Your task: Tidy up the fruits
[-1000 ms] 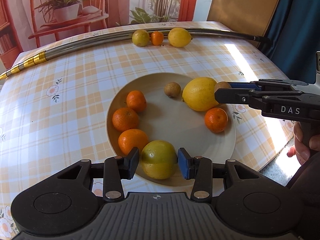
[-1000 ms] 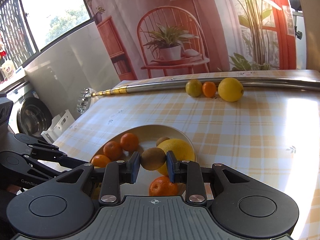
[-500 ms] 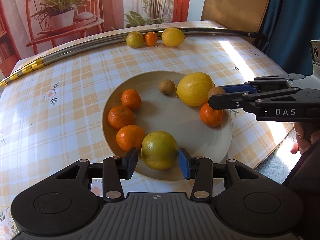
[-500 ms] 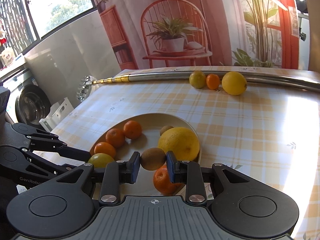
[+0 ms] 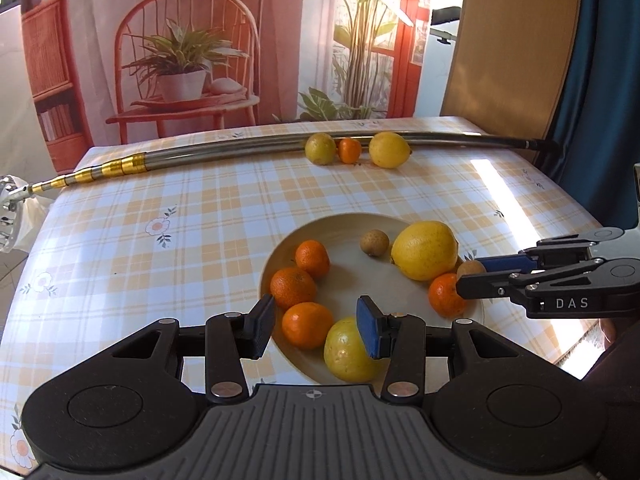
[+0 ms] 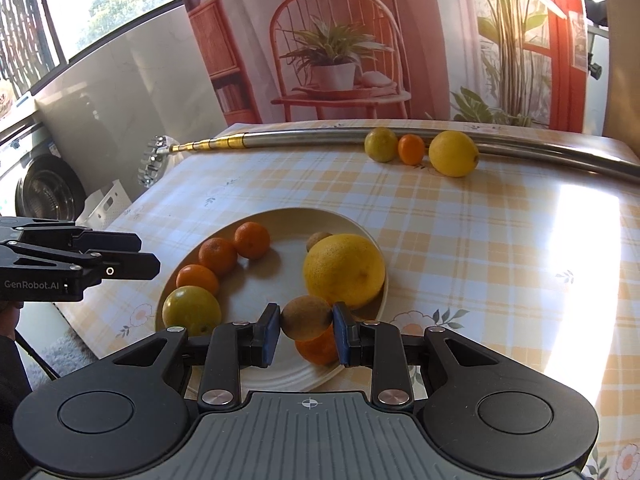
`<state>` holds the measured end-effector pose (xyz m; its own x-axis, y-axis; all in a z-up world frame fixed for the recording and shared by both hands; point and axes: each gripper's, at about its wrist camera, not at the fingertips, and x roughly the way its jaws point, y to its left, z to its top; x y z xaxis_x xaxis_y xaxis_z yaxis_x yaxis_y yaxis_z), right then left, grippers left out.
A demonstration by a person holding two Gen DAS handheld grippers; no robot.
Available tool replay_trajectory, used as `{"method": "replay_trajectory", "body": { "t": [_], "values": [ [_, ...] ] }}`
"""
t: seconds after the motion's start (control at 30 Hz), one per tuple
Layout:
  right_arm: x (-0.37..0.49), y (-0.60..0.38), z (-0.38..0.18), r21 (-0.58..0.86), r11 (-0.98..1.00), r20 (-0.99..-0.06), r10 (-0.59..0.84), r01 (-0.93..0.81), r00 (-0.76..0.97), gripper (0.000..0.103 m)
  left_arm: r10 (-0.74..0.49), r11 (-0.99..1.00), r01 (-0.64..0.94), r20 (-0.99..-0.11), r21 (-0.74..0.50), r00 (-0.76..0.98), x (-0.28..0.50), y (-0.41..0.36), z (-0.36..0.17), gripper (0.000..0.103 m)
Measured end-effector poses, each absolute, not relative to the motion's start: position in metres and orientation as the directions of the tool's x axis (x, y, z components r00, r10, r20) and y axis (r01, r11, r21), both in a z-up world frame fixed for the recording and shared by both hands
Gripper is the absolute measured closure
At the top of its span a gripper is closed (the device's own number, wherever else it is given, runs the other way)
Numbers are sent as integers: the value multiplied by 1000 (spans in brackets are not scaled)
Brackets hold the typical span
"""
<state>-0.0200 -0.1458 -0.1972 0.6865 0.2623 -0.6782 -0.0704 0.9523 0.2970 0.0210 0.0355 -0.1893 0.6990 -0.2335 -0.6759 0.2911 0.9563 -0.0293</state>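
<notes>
Your left tongs (image 5: pixel 316 326) are standing wide and empty above the plate (image 5: pixel 348 226), the greenish citrus (image 5: pixel 348 350) just beneath their right pad. Your right tongs (image 6: pixel 306 330) are gripping the kiwi (image 6: pixel 306 317) narrowly above an orange (image 6: pixel 318 346); loosening may be dropping it, scattering neighbouring fruit.

A checked cloth (image 5: pixel 208 232) covers the table. A telescopic metal pole (image 5: pixel 224 154) lies across its far side. Behind hangs a backdrop (image 6: pixel 400 40) picturing a red chair and plants. A washing machine (image 6: pixel 44 188) stands left.
</notes>
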Motion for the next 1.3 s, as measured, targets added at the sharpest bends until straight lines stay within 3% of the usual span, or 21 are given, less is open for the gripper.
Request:
{"method": "replay_trajectory", "body": {
  "t": [0.2, 0.4, 0.77, 1.3],
  "values": [
    [-22, -143, -197, 282, 957, -693, 252, -68, 676, 77, -211, 967, 254, -650, -28, 730, 20, 37, -186, 56],
    [-22, -137, -198, 284, 953, -699, 280, -104, 657, 77, -202, 973, 227, -640, -44, 741, 18, 44, -186, 50],
    [-19, -134, -205, 304, 945, -729, 312, -119, 610, 77, -216, 972, 225, -622, -66, 752, 14, 45, -184, 28],
    [-18, -135, -205, 302, 946, -731, 308, -116, 608, 76, -212, 972, 229, -632, -57, 745, 14, 44, -185, 21]
  ]
}}
